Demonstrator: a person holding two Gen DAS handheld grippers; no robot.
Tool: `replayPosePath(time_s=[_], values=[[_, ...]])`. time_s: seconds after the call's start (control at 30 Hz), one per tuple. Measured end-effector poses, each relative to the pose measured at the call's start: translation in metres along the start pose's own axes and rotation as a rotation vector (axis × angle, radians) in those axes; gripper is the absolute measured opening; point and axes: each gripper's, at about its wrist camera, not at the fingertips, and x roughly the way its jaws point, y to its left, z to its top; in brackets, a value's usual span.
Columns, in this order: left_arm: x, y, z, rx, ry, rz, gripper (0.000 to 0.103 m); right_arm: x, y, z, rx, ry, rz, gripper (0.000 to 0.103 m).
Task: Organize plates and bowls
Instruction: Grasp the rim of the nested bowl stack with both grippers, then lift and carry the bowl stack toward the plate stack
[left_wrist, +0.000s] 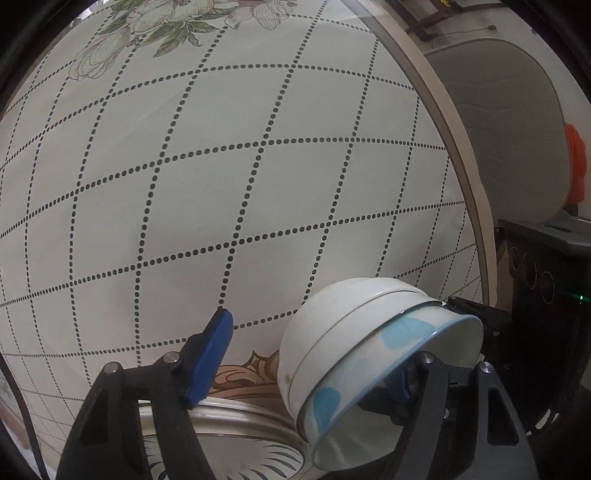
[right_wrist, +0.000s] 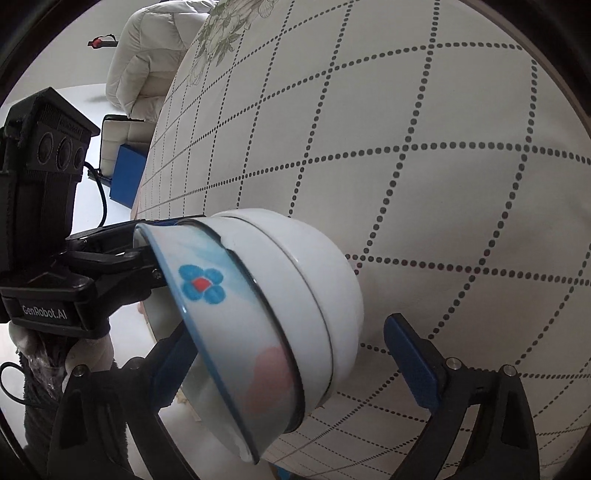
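Three bowls (right_wrist: 266, 314) are already nested, the stack tipped on its side above the tabletop (left_wrist: 221, 184) between both grippers' spread jaws, seemingly unpinched, a plate (left_wrist: 236, 439) below left to sort.

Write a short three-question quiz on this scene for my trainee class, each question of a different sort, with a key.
1. True or false: the bowl stack stands upright on the tablecloth.
2. Multiple choice: the rim of the flower-painted bowl is A) red, B) blue, C) green.
3. Fill in: in the left wrist view, a ___ with blue stripes lies beneath the left gripper.

Key
1. False: the stack is tipped well over, its mouth facing sideways.
2. B.
3. plate.
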Motion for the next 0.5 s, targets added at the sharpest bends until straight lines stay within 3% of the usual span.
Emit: replayPosePath(time_s=[0.13,0.4,0.5], values=[[0.005,-0.005,0.0,0.012,0.006,-0.032,0.063,0.008,-0.003,0.001,0.01,0.01,0.022,0.082],[0.021,-0.011,0.003,0.015,0.026,-0.133,0.063,0.012,0.003,0.01,0.02,0.031,0.038,0.082],[0.022,-0.016,0.003,0.026,0.017,-0.116,0.063,0.01,0.004,0.012,0.033,0.028,0.041,0.082]])
